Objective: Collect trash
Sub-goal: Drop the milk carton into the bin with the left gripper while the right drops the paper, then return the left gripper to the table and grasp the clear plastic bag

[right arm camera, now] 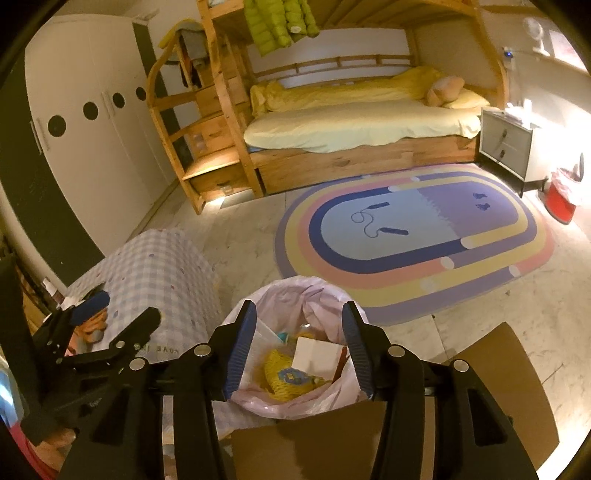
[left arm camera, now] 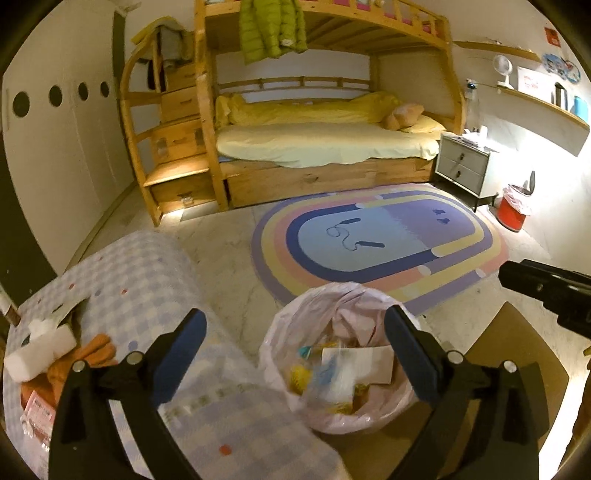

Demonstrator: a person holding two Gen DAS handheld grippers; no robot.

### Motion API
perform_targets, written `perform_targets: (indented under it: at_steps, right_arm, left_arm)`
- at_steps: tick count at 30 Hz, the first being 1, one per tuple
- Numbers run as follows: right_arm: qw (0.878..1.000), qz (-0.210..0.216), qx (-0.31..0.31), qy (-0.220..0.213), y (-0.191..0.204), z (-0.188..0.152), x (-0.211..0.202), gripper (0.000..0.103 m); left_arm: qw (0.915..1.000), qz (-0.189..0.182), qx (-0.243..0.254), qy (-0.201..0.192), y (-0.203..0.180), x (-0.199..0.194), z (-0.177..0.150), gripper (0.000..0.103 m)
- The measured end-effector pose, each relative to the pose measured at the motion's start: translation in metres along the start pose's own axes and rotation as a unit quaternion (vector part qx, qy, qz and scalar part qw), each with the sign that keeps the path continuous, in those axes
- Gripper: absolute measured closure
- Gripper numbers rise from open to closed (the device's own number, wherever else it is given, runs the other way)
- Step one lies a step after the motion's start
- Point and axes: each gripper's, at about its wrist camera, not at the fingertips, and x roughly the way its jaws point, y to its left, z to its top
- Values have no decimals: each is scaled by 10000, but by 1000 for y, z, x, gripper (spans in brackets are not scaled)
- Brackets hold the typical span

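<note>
The trash bin [left arm camera: 340, 369] with its pink bag stands on the floor, near and between both grippers. It already holds papers and yellow scraps. The left gripper [left arm camera: 295, 350] is spread wide and empty. The right gripper [right arm camera: 299, 343] is half open, empty too. More bits still lie on the checked table [left arm camera: 122, 288] to the left.

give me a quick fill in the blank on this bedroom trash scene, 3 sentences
1. The trash bin between the chair and the checked cloth is lined with a ____ plastic bag.
2. A ____ puffer jacket hangs from the upper bunk.
3. The jaws of the left hand-held gripper stand wide apart and hold ____.

Missing words: pink; green; nothing
</note>
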Motion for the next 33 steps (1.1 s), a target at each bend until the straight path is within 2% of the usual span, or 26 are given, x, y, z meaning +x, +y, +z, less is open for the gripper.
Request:
perform_targets:
  at_steps: [7,14,21,25,29,33]
  right_arm:
    - [9993,287,-245,79,30,-10,-12,53]
    - [9954,623,-715,153,86,-26,-23,53]
    - [9845,1073,-1357,280,154,-44,-27,53]
    - [9757,1338,-1695,360,194,-54,-25,53]
    - [9693,1474,-1911,471,219,-67,-18,53]
    - [9638,1498,-2123,596,236,-79,-9,53]
  left_arm:
    - [9991,350,-254,39,40,-40,-20,9]
    - [9960,783,-439,-27,81,-94,-45,9]
    - [9867,1408,-808,-7,135,-142,-86,9]
    - [9776,1786,-1101,150,175,-158,-112,9]
    - [9707,1893,-1428,392,204,-161,-133,9]
    - [9694,1786,-1575,598,218,-152,-151,11]
